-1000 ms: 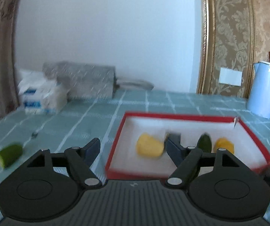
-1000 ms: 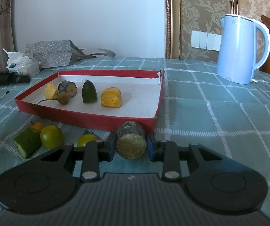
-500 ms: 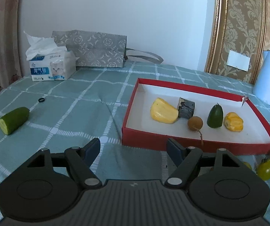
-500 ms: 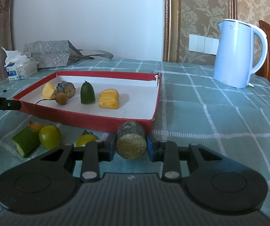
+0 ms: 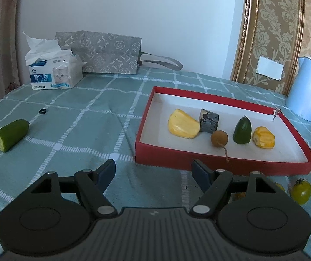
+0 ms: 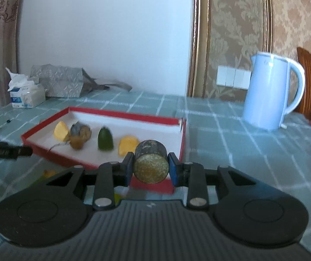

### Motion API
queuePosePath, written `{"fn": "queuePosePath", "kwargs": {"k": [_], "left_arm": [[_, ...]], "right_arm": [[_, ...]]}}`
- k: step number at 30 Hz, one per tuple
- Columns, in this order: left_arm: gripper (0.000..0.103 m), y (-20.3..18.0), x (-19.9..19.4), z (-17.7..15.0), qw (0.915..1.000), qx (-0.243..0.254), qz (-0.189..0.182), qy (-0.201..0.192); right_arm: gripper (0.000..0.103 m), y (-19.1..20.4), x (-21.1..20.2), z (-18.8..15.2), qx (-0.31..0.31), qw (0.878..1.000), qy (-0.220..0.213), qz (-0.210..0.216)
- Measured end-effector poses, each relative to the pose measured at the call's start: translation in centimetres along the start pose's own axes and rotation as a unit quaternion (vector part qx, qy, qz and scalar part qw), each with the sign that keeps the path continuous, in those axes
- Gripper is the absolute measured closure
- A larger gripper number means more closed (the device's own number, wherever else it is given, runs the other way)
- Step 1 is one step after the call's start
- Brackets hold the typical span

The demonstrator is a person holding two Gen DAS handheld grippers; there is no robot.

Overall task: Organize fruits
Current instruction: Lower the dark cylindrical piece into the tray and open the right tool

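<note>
Sugarcane chunk (image 6: pixel 151 165) clamped between right claw (image 6: pixel 150 168) pads, above red tray (image 6: pixel 182 139) edge

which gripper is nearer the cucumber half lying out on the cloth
Left. The left gripper hovers open just right of the cucumber half; the right gripper, shut on a dark stalk piece, is beyond the red tray.

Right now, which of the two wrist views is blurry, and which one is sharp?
Right wrist view: motion-blurred, with the red tray and blue kettle smeared, though the dark fruit chunk between the fingers stays fairly crisp. Left wrist view: sharp, down to the tissue box print; fisheye bends the gold wall trim at the edges.
</note>
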State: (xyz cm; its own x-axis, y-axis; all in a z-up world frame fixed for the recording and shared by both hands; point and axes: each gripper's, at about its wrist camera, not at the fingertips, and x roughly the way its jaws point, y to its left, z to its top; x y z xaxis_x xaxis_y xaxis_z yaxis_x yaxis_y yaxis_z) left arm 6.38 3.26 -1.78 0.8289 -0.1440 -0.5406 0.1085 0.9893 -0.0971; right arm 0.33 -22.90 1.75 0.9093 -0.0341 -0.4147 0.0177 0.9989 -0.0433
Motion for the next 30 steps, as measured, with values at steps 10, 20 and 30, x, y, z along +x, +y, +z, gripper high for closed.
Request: {"fn": "queuePosePath", "kwargs": {"k": [10, 20, 30], "left_arm": [[0.026, -0.4, 0.2, -0.1, 0.9999, 0.010, -0.004, 0.004], [0.026, -0.9, 0.4, -0.2, 0.9996, 0.023, -0.014, 0.008], [0.026, -0.8, 0.7, -0.2, 0.9997, 0.020, -0.002, 0.013]], "right_arm": [[0.072, 0.0, 7.7, 2.0, -0.001, 0.998, 0.061, -0.026], [0.066, -0.8, 10.7, 1.3, 0.029, 0.995, 0.089, -0.038], [0.033, -1.1, 7.5, 1.1, 0.051, 0.997, 0.033, -0.043]]}}
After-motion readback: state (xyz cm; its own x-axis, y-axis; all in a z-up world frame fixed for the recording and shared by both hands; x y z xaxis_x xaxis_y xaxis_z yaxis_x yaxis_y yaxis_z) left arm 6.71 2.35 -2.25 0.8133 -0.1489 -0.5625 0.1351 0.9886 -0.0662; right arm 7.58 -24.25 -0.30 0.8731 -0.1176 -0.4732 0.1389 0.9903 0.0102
